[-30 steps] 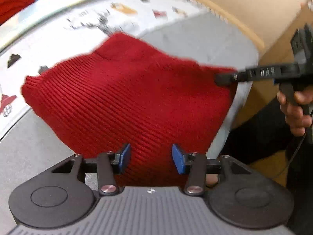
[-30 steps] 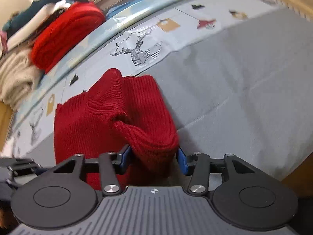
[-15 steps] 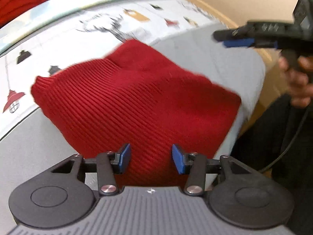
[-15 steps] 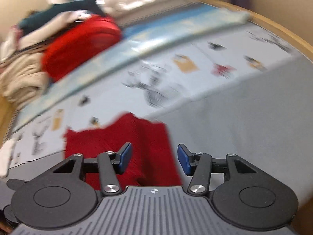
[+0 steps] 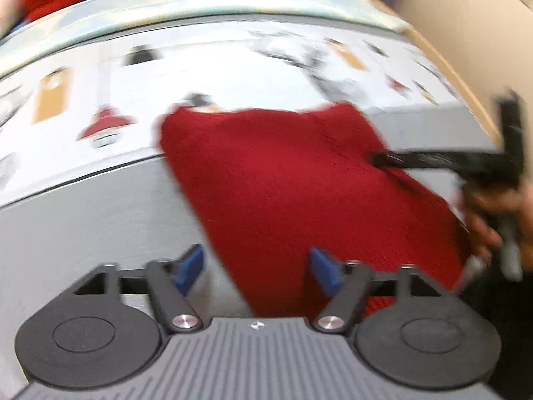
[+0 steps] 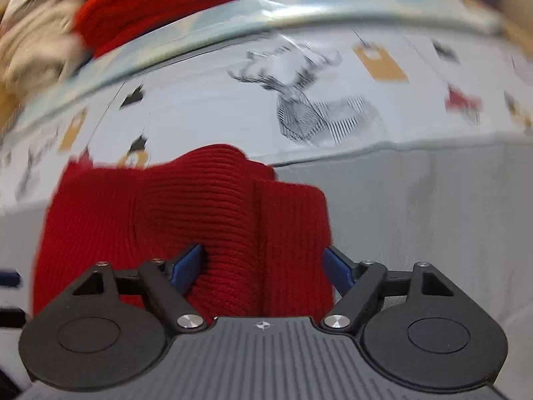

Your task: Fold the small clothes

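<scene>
Red knit garment (image 5: 293,180) lies folded on grey bed cover (image 5: 83,220), near deer-print sheet (image 6: 299,110). Left tongs (image 5: 256,268) opening, pads clear of knit. Right tongs (image 6: 263,266) opening (knit fold between pads, unpinched).

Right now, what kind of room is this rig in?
Probably a bedroom: the red knit garment lies on a bed sheet printed with deer and lanterns, a wooden frame edges it, and clothes are piled at the back.
</scene>
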Demonstrator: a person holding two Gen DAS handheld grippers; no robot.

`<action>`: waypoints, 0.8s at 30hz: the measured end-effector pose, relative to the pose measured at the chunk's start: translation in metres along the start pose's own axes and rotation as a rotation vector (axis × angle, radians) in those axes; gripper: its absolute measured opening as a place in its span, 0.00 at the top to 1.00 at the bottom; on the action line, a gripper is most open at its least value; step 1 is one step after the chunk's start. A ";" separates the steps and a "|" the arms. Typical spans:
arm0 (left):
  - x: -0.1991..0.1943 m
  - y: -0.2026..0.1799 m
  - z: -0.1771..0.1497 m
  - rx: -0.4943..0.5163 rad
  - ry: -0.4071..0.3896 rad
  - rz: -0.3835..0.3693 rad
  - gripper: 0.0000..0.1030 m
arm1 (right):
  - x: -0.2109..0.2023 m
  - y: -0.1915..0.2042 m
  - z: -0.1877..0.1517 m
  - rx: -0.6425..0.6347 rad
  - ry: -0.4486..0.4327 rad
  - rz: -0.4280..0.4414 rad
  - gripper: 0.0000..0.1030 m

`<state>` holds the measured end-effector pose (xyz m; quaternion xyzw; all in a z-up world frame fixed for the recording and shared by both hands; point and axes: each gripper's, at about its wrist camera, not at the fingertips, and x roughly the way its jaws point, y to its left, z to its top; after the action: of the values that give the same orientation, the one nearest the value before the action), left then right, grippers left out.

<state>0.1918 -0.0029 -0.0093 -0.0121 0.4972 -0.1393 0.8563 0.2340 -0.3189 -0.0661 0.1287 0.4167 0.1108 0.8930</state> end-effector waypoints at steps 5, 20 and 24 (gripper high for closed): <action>0.014 0.037 0.008 -0.253 0.043 -0.021 0.16 | -0.013 -0.013 -0.001 0.007 -0.015 0.061 0.23; 0.084 0.052 0.014 -0.501 0.136 -0.233 0.00 | 0.009 -0.067 -0.013 0.193 0.167 0.304 0.13; 0.097 0.047 0.018 -0.507 0.146 -0.251 0.00 | 0.022 -0.062 -0.008 0.201 0.183 0.330 0.12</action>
<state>0.2630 0.0162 -0.0898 -0.2771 0.5712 -0.1160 0.7639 0.2474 -0.3692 -0.1064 0.2731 0.4784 0.2246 0.8038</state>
